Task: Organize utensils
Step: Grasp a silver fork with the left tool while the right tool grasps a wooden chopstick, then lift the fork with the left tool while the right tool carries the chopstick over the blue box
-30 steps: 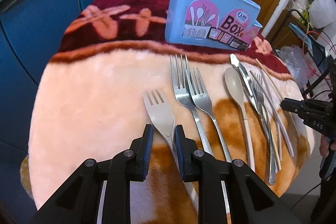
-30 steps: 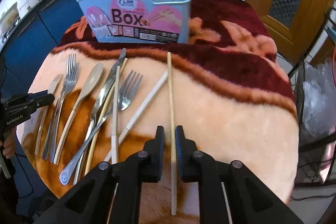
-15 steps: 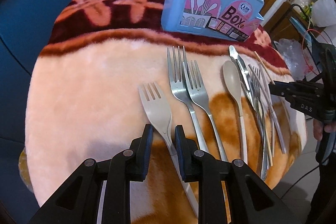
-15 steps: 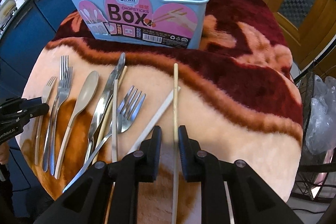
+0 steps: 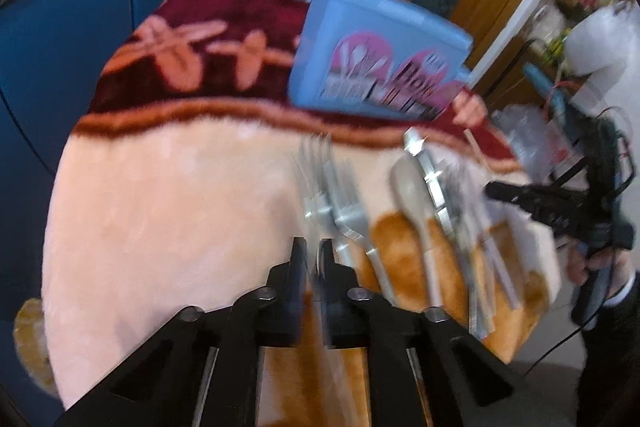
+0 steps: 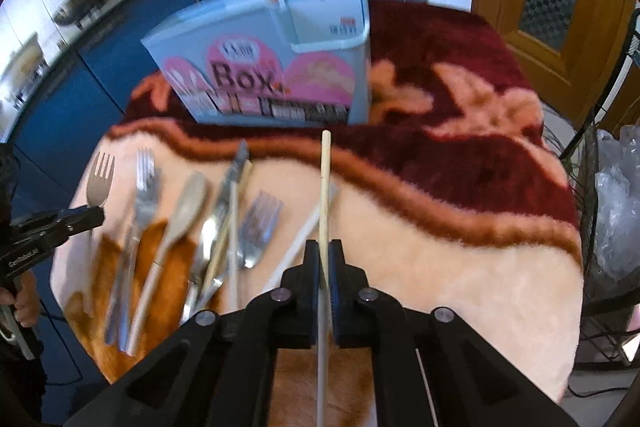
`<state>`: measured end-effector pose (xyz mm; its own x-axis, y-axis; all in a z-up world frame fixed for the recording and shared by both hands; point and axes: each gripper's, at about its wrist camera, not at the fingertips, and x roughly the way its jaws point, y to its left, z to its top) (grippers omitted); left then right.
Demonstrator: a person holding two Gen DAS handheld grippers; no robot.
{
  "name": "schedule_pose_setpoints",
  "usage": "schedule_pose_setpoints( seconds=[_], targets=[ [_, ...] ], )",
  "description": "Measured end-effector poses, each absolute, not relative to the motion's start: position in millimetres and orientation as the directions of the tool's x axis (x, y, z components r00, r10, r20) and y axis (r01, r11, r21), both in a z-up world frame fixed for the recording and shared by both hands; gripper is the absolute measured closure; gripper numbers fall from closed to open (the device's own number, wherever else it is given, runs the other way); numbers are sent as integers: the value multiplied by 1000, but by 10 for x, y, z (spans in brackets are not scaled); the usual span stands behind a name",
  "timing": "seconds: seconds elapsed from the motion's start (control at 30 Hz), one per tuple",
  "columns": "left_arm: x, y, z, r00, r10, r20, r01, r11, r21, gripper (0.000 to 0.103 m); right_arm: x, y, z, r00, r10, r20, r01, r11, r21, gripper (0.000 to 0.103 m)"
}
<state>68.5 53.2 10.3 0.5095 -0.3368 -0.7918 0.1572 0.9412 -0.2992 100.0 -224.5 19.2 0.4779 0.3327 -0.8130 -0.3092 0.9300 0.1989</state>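
Both tools have risen from the blanket-covered worktop [image 6: 480, 267] since a second ago, each carrying its pick. Closed to a narrow gap, the right tool [image 6: 324, 251] pinches the pale wooden chopstick [image 6: 325, 187], which now points up toward the light-blue plastic utensil box with the pink "Box" label [image 6: 272, 67]. In the right view, the left tool [image 6: 86, 217] is closed on the neck of the grey matte fork [image 6: 98, 183], lifted clear of the row; its own view is blurred and the fork is hard to make out between the jaws.

The step in hand looks like the carry after pickup, both pieces bound for the box. Next, each piece probably needs tipping upright and lowering into a slot; the narrow raised pocket at the box's right end seems meant for chopsticks.

Still lying on the worktop are two steel forks [image 6: 142, 187], a beige long-handled spoon [image 6: 188, 203], a steel knife [image 6: 236, 167], another steel fork [image 6: 260, 223] and a white chopstick [image 6: 304, 231], overlapping in places. The worktop's right half is bare blanket, giving the right tool open room. The box stands near the far edge, so a hard push on its rim could shift it.
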Motion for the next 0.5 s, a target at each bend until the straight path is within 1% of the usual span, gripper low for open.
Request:
schedule_pose_setpoints(
  seconds=[0.17,0.23,0.3,0.4,0.5],
  targets=[
    [598,457,371,645,-331,-689,199,943,-267,98,889,-2239,363,562,368,-741,-319,923,216,97],
    [599,446,459,667,-345,-660,212,938,-276,98,849,-2252,434,593,372,-714,-328,922,208,97],
    [611,416,560,699,-353,-622,227,934,-274,98,807,-2227,541,641,373,-671,-341,921,187,97],
    [638,377,736,757,-316,-572,223,948,-229,98,791,-2226,707,692,393,-606,-359,915,184,97],
    [760,369,855,776,-320,-544,214,944,-251,98,787,-2246,870,737,414,-534,-377,908,183,96]
  ],
)
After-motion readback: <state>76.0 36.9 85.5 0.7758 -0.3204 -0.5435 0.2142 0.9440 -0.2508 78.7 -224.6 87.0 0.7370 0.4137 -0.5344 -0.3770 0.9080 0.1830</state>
